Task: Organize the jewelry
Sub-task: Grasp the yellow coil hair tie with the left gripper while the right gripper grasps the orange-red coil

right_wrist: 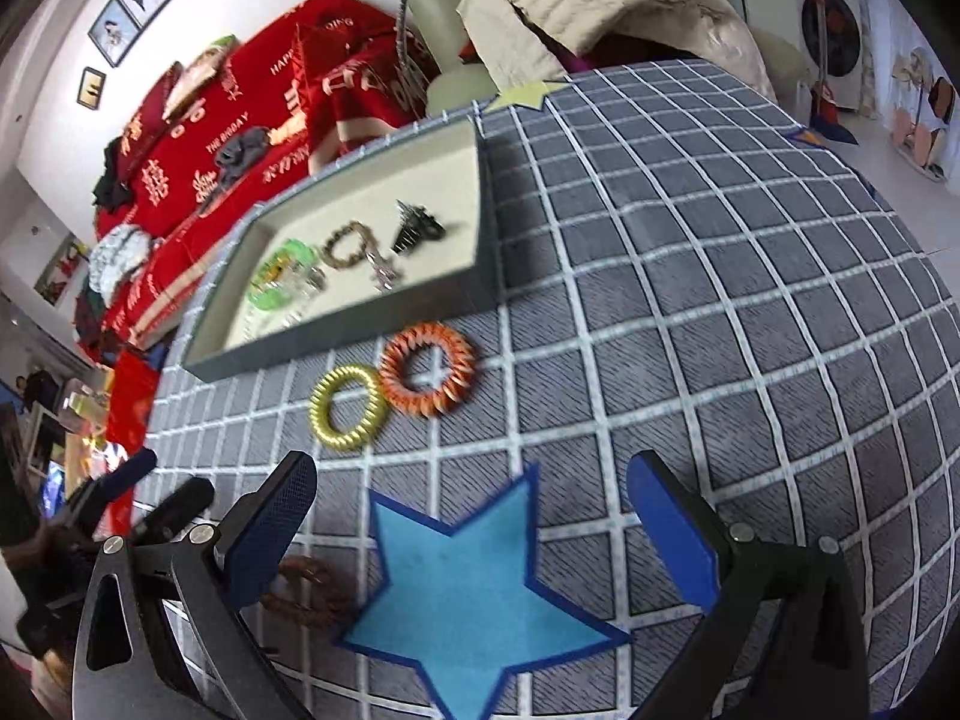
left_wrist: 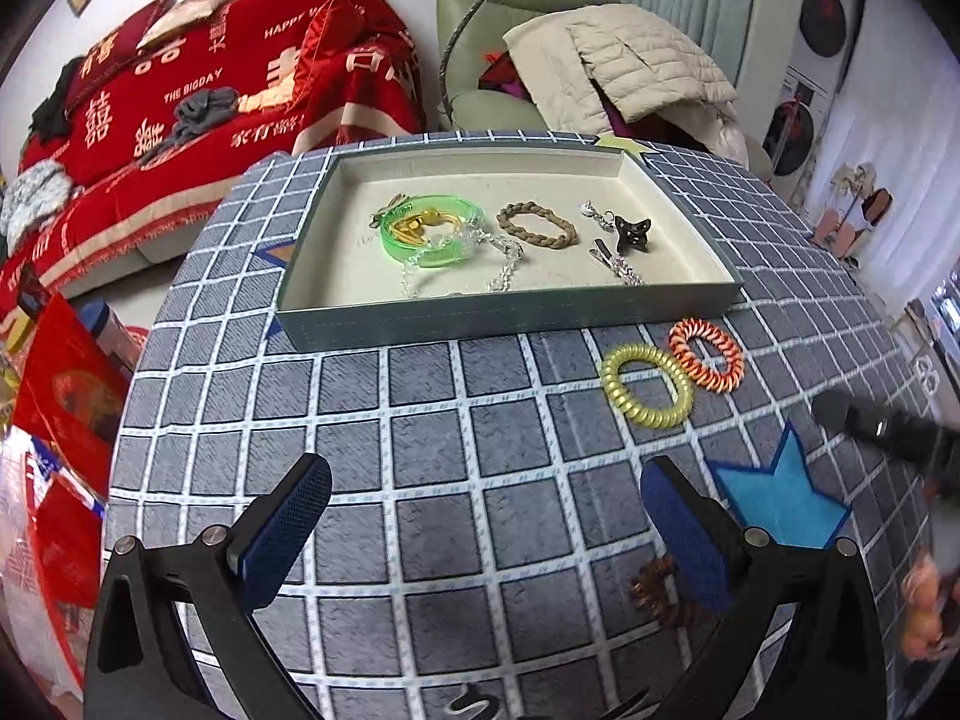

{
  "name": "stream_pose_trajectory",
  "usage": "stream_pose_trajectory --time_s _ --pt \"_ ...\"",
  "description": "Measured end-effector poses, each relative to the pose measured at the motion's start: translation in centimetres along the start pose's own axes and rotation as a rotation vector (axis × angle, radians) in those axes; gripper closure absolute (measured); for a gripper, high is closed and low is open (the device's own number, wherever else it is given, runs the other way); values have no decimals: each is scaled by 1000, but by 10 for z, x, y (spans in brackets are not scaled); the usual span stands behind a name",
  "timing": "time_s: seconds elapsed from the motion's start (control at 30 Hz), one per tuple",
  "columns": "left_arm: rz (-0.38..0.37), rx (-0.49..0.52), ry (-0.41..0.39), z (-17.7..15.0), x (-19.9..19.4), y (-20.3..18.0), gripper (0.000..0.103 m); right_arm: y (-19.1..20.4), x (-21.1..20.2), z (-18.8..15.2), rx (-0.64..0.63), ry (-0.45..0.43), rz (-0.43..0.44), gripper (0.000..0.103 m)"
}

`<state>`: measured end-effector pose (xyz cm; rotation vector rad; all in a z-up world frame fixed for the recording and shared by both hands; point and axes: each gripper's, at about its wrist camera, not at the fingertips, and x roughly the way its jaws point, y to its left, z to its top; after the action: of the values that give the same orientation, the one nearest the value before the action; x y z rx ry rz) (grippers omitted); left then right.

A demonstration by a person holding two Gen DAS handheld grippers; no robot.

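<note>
**Both grippers open over the cloth; three hair ties lie outside the tray**

Left gripper: jaws spread wide, nothing between them, hovering over the grey checked tablecloth. Straight ahead of it sits the shallow grey tray with a cream lining. Contents, left to right from this gripper: green bangle with a clear bead chain running under and past it, braided brown tie, dark claw clip, silver clip just nearer than the claw clip.

Ahead and to the right of the left gripper, between it and the tray's near wall: yellow coil tie and orange coil tie, touching each other, both on the cloth. A brown coil tie lies just beside the left gripper's right finger, partly hidden by it.

Right gripper: jaws likewise apart and empty. A blue star patch of the cloth lies between and below its fingers. The brown tie shows beside its left finger. Yellow tie and orange tie are ahead, slightly left; tray beyond them. View somewhat motion-blurred.
</note>
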<state>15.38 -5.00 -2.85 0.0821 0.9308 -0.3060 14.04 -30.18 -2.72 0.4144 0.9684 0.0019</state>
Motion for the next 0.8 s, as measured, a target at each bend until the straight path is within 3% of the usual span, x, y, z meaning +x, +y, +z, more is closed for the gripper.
stream_pose_trajectory --time_s 0.27,0.5,0.8 --pt "18 -48 54 21 27 -10 0 -1 9 11 -40 -1 -51 2" --pt "28 -45 82 30 45 -23 0 3 27 32 -90 23 -39 33" --pt "51 3 107 34 61 -33 0 19 55 41 -211 82 -31 54"
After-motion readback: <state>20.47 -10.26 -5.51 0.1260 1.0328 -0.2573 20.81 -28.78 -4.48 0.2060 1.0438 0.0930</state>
